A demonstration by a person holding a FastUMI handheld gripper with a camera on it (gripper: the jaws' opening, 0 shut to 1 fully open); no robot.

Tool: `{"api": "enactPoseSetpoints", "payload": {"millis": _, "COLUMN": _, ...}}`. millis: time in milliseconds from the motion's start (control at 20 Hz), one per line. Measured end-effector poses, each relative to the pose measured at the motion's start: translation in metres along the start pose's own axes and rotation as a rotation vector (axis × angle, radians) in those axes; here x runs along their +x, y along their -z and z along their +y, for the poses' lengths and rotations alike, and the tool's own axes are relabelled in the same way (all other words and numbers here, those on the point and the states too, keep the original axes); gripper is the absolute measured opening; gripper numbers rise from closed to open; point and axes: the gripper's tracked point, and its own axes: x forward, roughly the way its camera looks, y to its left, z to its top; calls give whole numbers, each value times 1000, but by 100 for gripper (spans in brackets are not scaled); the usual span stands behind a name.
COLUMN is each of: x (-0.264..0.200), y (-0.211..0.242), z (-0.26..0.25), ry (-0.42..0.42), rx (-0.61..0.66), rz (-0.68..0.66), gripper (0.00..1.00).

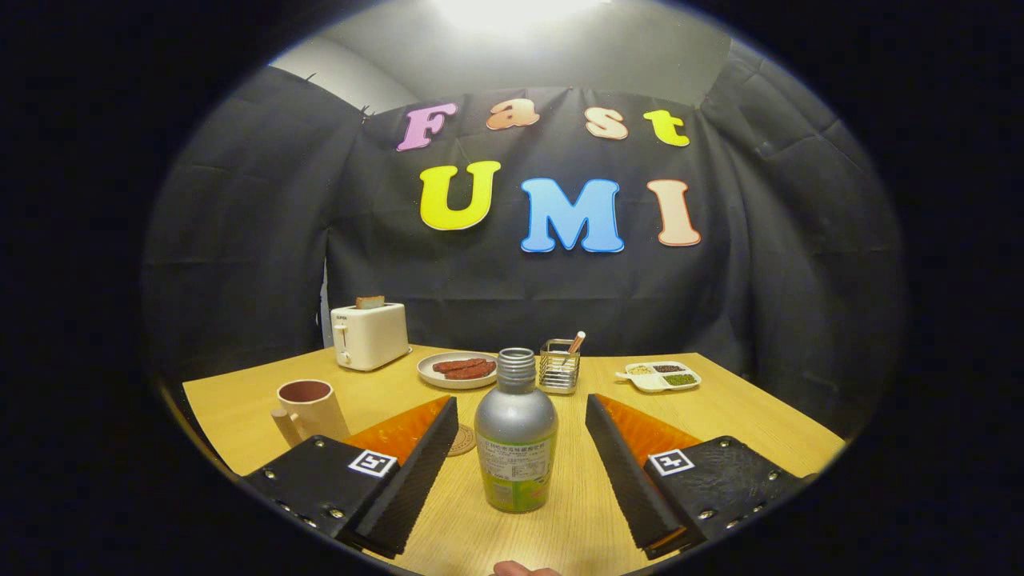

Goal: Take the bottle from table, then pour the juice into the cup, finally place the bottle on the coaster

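Right now, in the gripper view, the gripper [518, 464] sits low over the wooden table [744, 416] with its jaws spread wide, and the bottle [516, 432] stands upright between the two fingers [416, 472] without either one touching it; a gap shows on both sides of it. The bottle is silver with a threaded open neck (no cap on it) and a label wrapped round its lower half, green at the base. Just behind the left finger, and partly hidden by it, a round coaster [462, 441] lies flat on the table, to the left of the bottle. Farther left stands the cup [309, 410], a pale mug with a dark inside and its handle turned toward the near left; it is apart from the coaster. Toward the far side of the table, a white toaster [369, 336] sits at the left with a slice of bread poking out of its slot. To its right is a plate [456, 371] carrying reddish-brown sausages, then a wire holder [558, 366] with a stick in it, straight beyond the bottle's neck. At the far right lies a white divided dish [659, 376] with small heaps of grains or seeds in its compartments. At the very near edge, below the bottle, a fingertip of the person [524, 569] shows.
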Motion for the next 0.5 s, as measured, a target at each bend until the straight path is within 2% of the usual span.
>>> {"api": "enactPoseSetpoints", "payload": {"millis": 350, "x": 44, "y": 33, "z": 2, "ry": 59, "rx": 13, "rz": 59, "gripper": 99}}
{"api": "enactPoseSetpoints", "payload": {"millis": 500, "x": 62, "y": 48, "z": 5, "ry": 60, "rx": 37, "rz": 86, "gripper": 99}}
